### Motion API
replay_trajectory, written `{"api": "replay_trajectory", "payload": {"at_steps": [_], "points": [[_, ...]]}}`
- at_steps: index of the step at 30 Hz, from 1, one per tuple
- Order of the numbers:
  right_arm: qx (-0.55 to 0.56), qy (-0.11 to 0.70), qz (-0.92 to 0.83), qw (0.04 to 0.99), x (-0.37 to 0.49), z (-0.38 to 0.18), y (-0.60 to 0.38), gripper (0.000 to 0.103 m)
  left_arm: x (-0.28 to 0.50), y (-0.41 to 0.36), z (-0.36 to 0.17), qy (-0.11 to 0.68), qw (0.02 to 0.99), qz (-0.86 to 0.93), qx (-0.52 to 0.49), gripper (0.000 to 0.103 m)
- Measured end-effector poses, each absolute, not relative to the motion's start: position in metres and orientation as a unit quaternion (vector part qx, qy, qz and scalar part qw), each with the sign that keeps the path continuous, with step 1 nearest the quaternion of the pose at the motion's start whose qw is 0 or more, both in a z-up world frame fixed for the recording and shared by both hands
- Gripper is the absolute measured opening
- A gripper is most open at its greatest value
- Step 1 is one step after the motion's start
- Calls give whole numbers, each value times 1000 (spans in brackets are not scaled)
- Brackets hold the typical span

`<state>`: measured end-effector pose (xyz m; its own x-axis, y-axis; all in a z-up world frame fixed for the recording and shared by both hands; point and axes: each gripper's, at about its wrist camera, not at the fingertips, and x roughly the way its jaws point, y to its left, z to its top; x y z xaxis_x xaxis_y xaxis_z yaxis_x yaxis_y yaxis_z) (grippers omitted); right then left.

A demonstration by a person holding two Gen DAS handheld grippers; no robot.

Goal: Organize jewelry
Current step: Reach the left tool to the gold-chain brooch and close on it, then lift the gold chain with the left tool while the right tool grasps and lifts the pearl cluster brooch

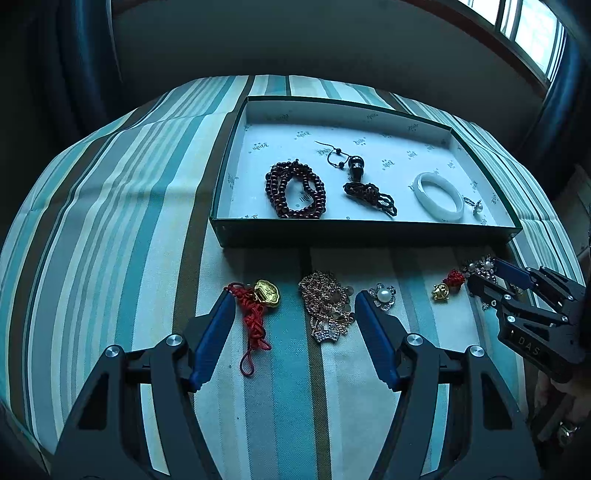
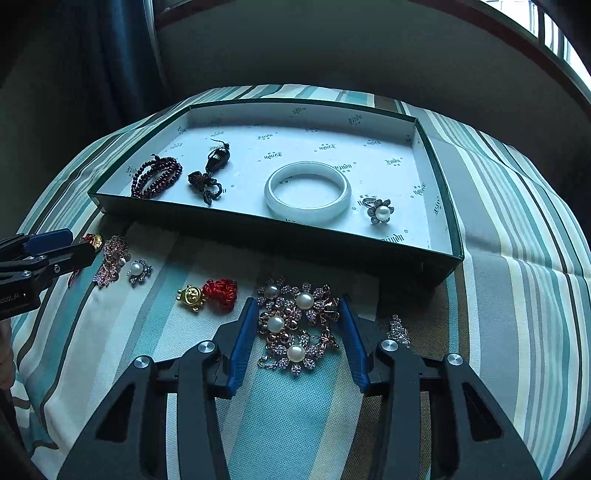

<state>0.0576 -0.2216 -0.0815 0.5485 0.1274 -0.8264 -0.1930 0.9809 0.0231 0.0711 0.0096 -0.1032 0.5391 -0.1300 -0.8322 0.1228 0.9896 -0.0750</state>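
A shallow green box (image 1: pixel 362 236) (image 2: pixel 258 230) holds a dark red bead string (image 1: pixel 293 190), a dark pendant with cord (image 1: pixel 364 184), a white bangle (image 1: pixel 439 195) (image 2: pixel 307 192) and a pearl flower ring (image 2: pixel 380 211). In front on the striped cloth lie a gold lock on red cord (image 1: pixel 264 293), a gold chain pile (image 1: pixel 327 304), a pearl flower ring (image 1: pixel 384 295), a small gold charm with red knot (image 2: pixel 207 293) and a pearl flower necklace (image 2: pixel 295 325). My left gripper (image 1: pixel 295 301) is open around the gold chain. My right gripper (image 2: pixel 297 308) is open astride the pearl necklace.
A small crystal piece (image 2: pixel 398 329) lies right of the right gripper. The striped cloth (image 1: pixel 110 206) drops off at the left and far edges. A dark wall and curtain stand behind, with a window (image 1: pixel 532 29) at upper right.
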Motion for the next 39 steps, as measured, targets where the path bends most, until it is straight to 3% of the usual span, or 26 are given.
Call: {"api": "replay_trajectory", "payload": {"at_steps": [6, 14, 22, 29, 36, 39], "points": [[-25, 467, 91, 879, 56, -81, -224, 36, 71, 10, -103, 475, 877, -74, -5, 67], [-16, 462, 81, 883, 54, -76, -232, 36, 73, 4, -104, 476, 875, -85, -6, 67], [-10, 464, 81, 882, 52, -76, -235, 36, 82, -9, -116, 495, 864, -94, 5, 47], [-1, 466, 81, 881, 53, -78, -238, 36, 87, -15, -120, 500, 861, -95, 14, 40], [9, 466, 82, 881, 54, -80, -241, 36, 90, -15, -120, 500, 860, -99, 21, 17], [11, 466, 82, 881, 53, -80, -242, 36, 87, -20, -119, 497, 862, -98, 35, 16]]}}
